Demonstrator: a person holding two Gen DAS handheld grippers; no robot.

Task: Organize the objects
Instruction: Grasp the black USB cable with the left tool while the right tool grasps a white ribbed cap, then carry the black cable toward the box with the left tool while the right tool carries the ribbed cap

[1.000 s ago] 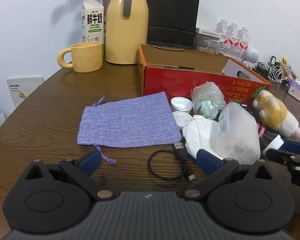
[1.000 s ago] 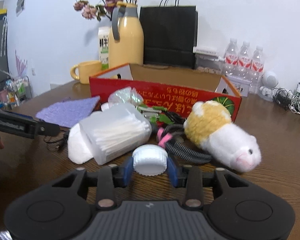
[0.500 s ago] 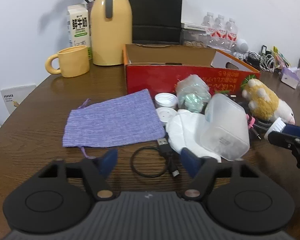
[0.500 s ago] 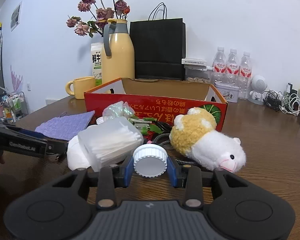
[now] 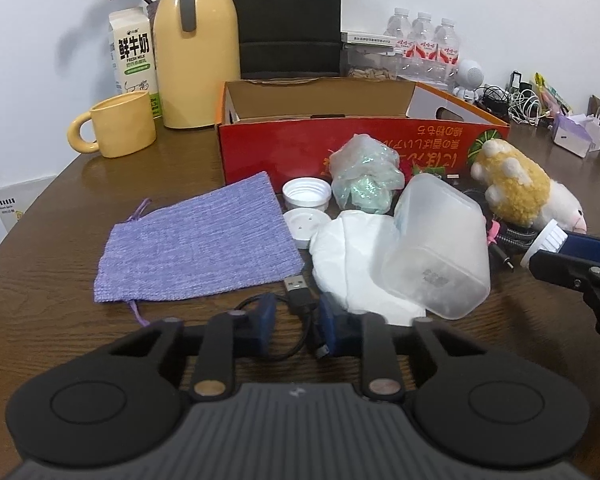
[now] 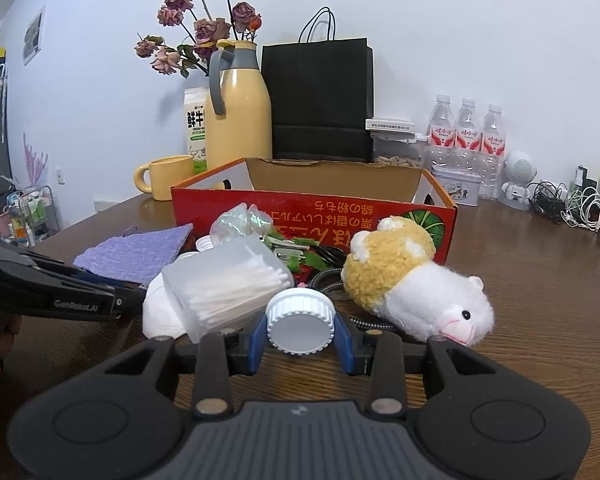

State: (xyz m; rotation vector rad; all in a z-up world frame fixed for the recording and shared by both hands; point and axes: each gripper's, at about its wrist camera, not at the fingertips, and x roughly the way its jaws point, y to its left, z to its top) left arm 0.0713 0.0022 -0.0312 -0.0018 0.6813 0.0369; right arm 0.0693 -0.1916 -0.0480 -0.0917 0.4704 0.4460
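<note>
Left gripper (image 5: 294,326): jaws are closing on the black USB cable (image 5: 296,308) lying on the tabletop (image 5: 52,280). The loop is sitting between the 2 blue pads, but I can't tell whether they're pressing on it yet. Right gripper (image 6: 302,334): jaws are pinching a white ribbed bottle cap (image 6: 301,324), holding it just above the tabletop.

Just beyond the cable, the purple pouch (image 5: 196,250) is lying flat, with 2 more white caps (image 5: 306,208) beside it. To their right a white cloth (image 5: 352,260) is bunching under a tipped clear box of cotton swabs (image 5: 436,256). A crinkled plastic bag (image 5: 366,178) and a plush hamster (image 6: 412,280) are sitting further back, against the red cardboard box (image 5: 284,148), which is standing open and looks like the likely drop spot.

Risks:
- The cable is thin and springy. If the pads are catching only 1 strand, the loop may be slipping out on lift.
- The USB plug is touching the cloth edge, so lifting could be dragging the cloth and rolling the swab box.
- The pouch drawstring (image 5: 134,312) is lying near the left pad and could snag.
- The cap is round, so it may pop out if the right gripper is tilting.
</note>
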